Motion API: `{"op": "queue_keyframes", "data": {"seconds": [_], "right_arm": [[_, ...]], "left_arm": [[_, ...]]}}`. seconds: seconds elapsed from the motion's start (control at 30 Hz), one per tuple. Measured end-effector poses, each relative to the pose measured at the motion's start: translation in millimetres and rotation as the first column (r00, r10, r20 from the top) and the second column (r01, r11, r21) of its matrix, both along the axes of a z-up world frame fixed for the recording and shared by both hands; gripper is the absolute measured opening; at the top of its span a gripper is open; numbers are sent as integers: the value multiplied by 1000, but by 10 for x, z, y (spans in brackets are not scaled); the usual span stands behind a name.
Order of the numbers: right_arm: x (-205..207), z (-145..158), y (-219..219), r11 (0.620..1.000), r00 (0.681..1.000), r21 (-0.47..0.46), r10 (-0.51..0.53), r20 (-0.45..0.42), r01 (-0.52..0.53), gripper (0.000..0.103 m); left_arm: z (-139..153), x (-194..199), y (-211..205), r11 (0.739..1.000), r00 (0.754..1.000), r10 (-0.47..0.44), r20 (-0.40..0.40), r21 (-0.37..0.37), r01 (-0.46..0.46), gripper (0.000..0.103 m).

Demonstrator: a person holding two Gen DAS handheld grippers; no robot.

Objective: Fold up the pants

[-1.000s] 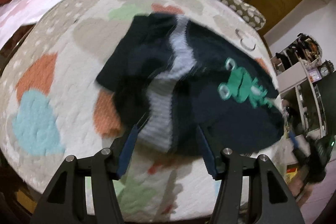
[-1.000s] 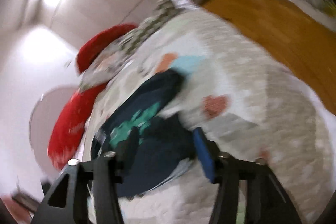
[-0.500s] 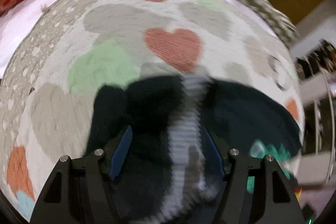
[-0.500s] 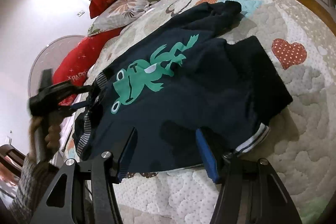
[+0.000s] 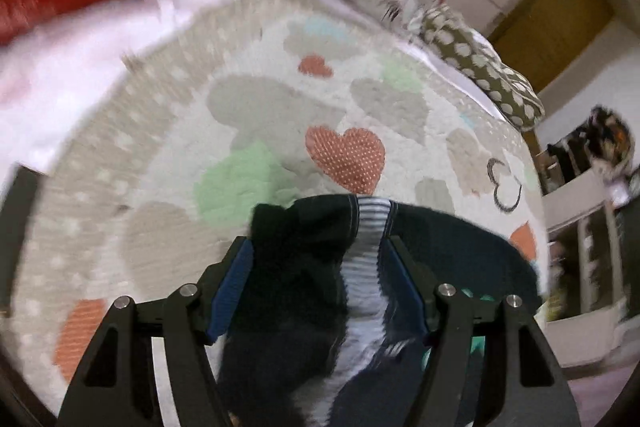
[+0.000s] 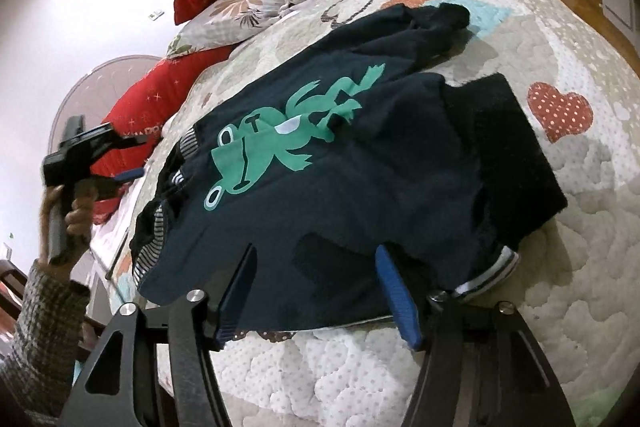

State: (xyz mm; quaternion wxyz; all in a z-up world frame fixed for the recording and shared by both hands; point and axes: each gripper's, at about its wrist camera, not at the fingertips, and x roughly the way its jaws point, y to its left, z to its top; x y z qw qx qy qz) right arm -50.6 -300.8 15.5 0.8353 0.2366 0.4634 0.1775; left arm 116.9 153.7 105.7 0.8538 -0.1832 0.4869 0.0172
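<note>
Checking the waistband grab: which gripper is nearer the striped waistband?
Left. The left gripper straddles the striped waistband; the right gripper sits at the pants' opposite edge.

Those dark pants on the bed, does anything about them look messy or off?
Yes. The pants lie rumpled on the quilt: one leg is bunched at the far end, and the striped waistband is crumpled.

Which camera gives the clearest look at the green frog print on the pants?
The right wrist view: the whole frog print lies sharp and unobstructed on the dark pants. In the left wrist view only a green sliver shows behind the gripper finger, blurred.
</note>
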Motion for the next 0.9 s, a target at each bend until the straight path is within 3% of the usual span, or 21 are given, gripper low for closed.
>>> {"op": "queue_keyframes", "data": {"seconds": [0.07,0.17,0.23,0.3,0.4,0.7,0.73,0.77,0.87,0.9], "right_arm": [[-20,14,54,1000,1000,-14,3,22,-2,80],[-57,33,181,999,997,-26,25,67,-23,97],[-69,40,304,995,995,-92,53,82,-45,99],[-82,54,440,980,994,-190,75,84,-58,99],[-126,117,535,960,995,-276,67,76,-44,97],[-583,511,291,971,977,-203,-82,197,122,94],[-671,595,252,968,966,-196,-111,235,159,93],[-747,673,240,961,952,-197,-135,275,193,93],[-1030,914,226,916,867,-223,-207,454,335,94],[-1039,940,237,911,860,-233,-201,470,341,94]], "left_arm": [[176,-255,-102,995,997,-4,83,104,-4,68],[410,-657,-314,966,977,4,214,251,-58,79],[534,-903,-470,947,957,-2,292,307,-92,85],[627,-1119,-649,941,942,-21,336,325,-95,90],[689,-1360,-882,942,930,-62,361,329,-65,91],[795,-1957,-1150,933,912,-91,399,354,-62,91],[825,-2011,-1132,939,906,-94,412,340,-57,93],[848,-2049,-1115,944,900,-99,424,326,-49,101],[875,-2065,-1078,947,901,-99,423,318,-45,103],[855,-2049,-1061,948,906,-97,412,315,-41,103]]}}
